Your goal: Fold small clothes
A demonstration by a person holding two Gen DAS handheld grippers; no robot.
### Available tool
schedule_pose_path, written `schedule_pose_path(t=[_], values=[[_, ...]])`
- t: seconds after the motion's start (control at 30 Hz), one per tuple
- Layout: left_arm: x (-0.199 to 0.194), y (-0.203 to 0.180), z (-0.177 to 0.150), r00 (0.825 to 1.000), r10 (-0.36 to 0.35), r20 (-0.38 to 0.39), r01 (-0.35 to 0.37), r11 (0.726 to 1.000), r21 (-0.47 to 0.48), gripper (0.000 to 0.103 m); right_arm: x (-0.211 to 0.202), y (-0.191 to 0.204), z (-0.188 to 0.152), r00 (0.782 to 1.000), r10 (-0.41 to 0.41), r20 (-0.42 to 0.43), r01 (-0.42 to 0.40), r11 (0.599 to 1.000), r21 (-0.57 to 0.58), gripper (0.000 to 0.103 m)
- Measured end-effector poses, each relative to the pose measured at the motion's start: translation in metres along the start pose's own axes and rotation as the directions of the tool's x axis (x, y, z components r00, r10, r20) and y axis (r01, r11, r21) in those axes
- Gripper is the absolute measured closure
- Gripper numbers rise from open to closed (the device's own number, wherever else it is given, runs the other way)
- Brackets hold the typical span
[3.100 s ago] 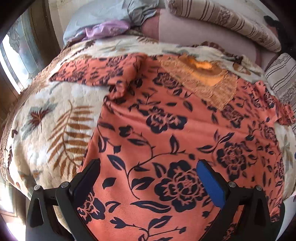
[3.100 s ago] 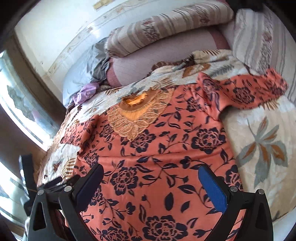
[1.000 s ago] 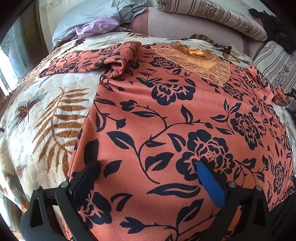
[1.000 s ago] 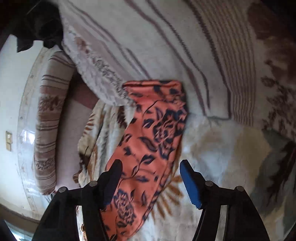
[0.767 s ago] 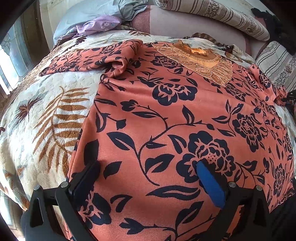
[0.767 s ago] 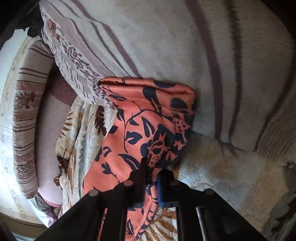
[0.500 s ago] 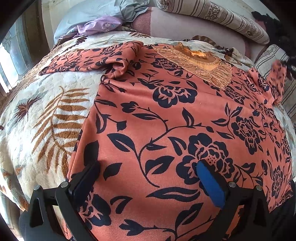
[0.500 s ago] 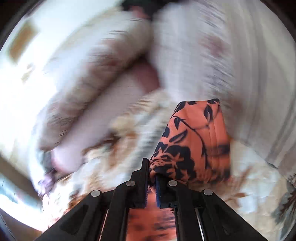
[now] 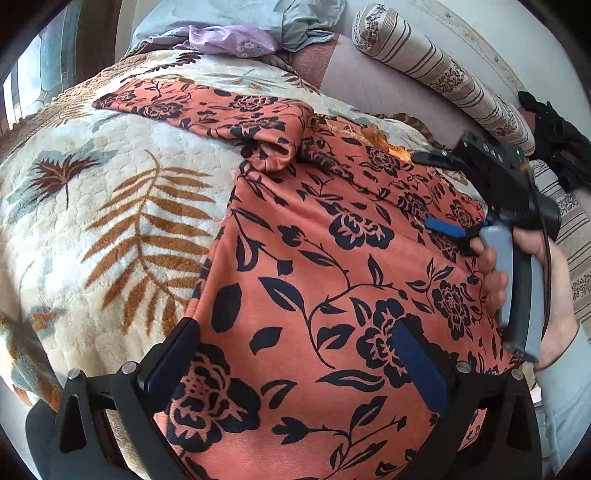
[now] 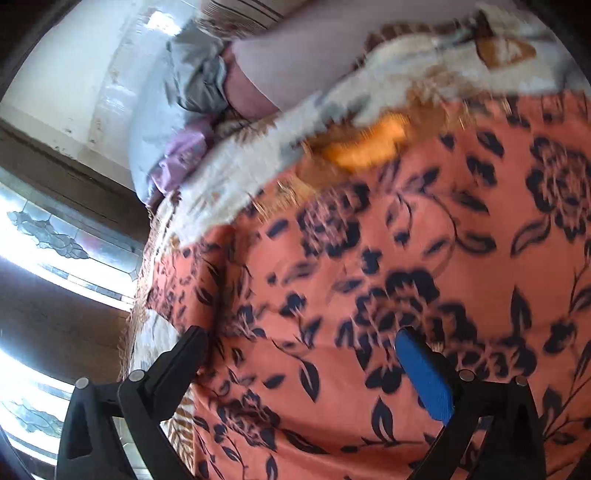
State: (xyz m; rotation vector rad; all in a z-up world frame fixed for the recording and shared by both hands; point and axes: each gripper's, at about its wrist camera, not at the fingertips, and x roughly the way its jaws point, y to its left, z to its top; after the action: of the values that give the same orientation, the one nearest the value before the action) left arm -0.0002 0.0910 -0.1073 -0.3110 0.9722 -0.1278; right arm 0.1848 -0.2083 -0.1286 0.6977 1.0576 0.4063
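An orange dress with black flowers lies spread on the bed, its gold neckline at the far end. Its left sleeve stretches out to the left. Its right sleeve lies folded in over the chest. My left gripper is open and empty, low over the hem. My right gripper is open and empty over the dress chest; it also shows in the left wrist view, held by a hand.
The bed has a cream blanket with brown leaf print. Striped bolsters and a grey and purple heap of cloth lie at the head. A window is on the left.
My right gripper was shut on the right sleeve, carried it in over the chest, and has now opened and let it go. My left gripper has stayed put.
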Motion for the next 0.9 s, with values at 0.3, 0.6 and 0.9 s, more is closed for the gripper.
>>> schedule_pose_path(t=[0.3,0.6,0.9], values=[[0.008,-0.048,0.087,0.980,-0.176,0.091,0.173,0.984,0.043,0.000,-0.106,-0.062,0.040,0.972,-0.087,0.219,0.093,0.996,-0.016,0.001],[0.105,-0.097,0.160,0.995,-0.100,-0.006,0.100,0.991,0.090,0.000,-0.135,-0.196,0.078,0.964,0.073,0.256,-0.173,0.903,0.393,0.004],[0.164,-0.100,0.126,0.986,0.135,-0.099,-0.107,0.963,0.249,0.000,-0.121,-0.189,0.147,0.973,0.108,0.205,-0.168,0.939,0.299,0.002]])
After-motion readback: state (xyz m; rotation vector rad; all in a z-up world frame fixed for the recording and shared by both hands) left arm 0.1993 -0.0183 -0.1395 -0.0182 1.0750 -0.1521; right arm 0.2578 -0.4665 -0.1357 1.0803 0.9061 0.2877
